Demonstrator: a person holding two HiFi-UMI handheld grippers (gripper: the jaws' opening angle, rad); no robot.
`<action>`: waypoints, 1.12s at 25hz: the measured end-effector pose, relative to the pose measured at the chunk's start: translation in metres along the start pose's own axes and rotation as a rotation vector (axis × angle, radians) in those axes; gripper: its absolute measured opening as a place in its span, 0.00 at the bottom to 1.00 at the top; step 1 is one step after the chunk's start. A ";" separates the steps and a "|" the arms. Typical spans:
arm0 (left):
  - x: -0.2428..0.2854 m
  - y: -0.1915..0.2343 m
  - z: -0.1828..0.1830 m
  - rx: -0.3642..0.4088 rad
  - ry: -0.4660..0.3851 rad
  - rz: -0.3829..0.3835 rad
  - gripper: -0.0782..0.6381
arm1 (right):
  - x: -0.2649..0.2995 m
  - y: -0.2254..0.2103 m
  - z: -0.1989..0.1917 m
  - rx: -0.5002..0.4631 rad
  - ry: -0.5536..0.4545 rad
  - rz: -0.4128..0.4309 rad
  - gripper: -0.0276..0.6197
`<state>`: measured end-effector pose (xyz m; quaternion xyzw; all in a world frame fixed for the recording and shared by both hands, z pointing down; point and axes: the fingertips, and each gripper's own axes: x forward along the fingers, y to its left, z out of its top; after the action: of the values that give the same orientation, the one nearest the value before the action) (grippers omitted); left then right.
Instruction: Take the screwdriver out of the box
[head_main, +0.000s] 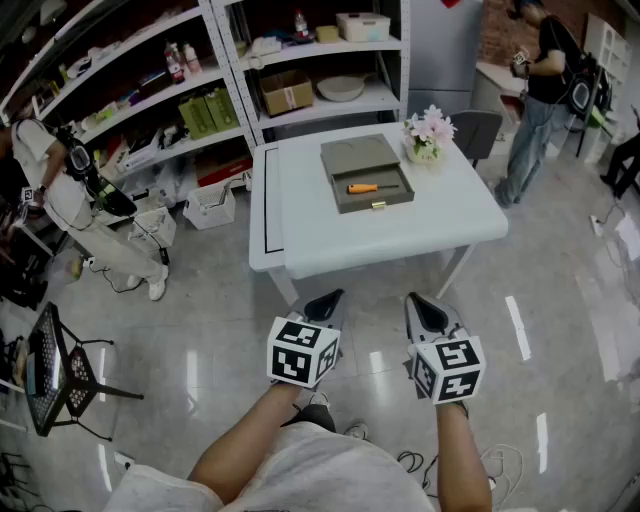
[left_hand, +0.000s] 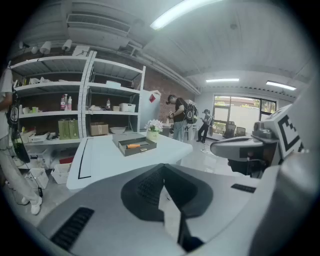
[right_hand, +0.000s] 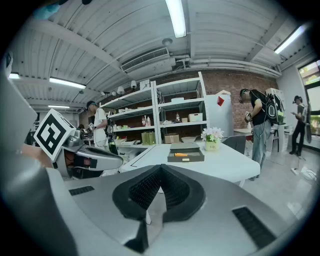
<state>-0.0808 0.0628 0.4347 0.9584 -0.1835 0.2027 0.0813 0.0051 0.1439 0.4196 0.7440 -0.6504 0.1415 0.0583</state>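
Note:
An orange-handled screwdriver (head_main: 362, 187) lies inside an open grey box (head_main: 368, 173) on the white table (head_main: 380, 235). In the left gripper view the screwdriver (left_hand: 133, 146) rests in the box (left_hand: 134, 144) far ahead; the right gripper view shows the screwdriver (right_hand: 182, 154) in the box (right_hand: 185, 153) too. My left gripper (head_main: 326, 301) and right gripper (head_main: 424, 307) hover side by side above the floor, short of the table's near edge. Both are shut with nothing between the jaws. The left gripper (left_hand: 162, 172) and right gripper (right_hand: 160, 172) show their jaws meeting at the tips.
A pot of pale flowers (head_main: 427, 135) stands right of the box. Shelving (head_main: 240, 70) runs behind the table, with a grey chair (head_main: 474, 130) at its far right corner. A person (head_main: 75, 205) stands at left, another (head_main: 540, 90) at far right. A black wire stool (head_main: 60, 372) is near left.

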 end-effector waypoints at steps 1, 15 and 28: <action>0.000 -0.001 0.000 0.001 0.001 -0.003 0.11 | 0.000 -0.001 0.000 0.001 -0.001 -0.005 0.05; 0.043 0.026 0.014 -0.015 -0.001 -0.024 0.11 | 0.048 -0.019 0.012 -0.021 0.008 -0.016 0.11; 0.112 0.083 0.050 -0.025 0.014 -0.053 0.11 | 0.129 -0.056 0.042 -0.020 0.039 -0.038 0.15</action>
<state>0.0000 -0.0608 0.4428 0.9604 -0.1598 0.2050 0.1000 0.0802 0.0175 0.4221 0.7525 -0.6364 0.1485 0.0811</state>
